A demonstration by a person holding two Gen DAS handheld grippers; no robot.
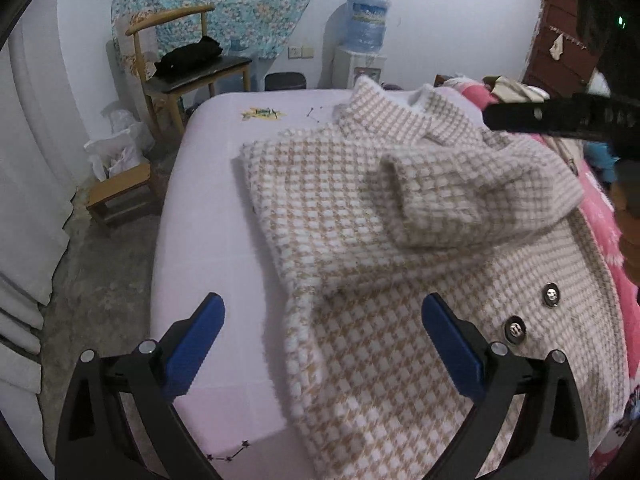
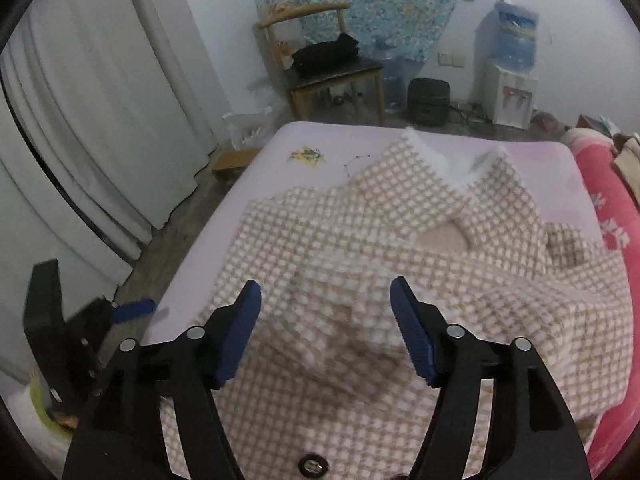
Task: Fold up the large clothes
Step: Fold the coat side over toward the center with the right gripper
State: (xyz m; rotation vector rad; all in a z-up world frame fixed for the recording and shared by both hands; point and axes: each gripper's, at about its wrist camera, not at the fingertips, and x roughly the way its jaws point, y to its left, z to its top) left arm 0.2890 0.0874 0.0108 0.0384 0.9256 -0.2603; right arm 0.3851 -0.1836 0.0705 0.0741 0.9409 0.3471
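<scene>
A fuzzy beige-and-white checked coat (image 1: 400, 240) is being spread on the lilac-sheeted bed (image 1: 208, 216). The left hand-held gripper (image 1: 323, 320) is being held released above it. The right hand-held gripper (image 2: 326, 304) is likewise released, nothing being pinched.

free: bare lilac bed sheet (image 1: 208, 208) left of the checked coat (image 1: 360, 240), open to the bed's far edge | blocked: pink blanket (image 2: 616, 216) along the coat's right side | beyond bed: wooden chair (image 2: 332, 68), water dispenser (image 2: 508, 92), curtains (image 2: 100, 100)
</scene>
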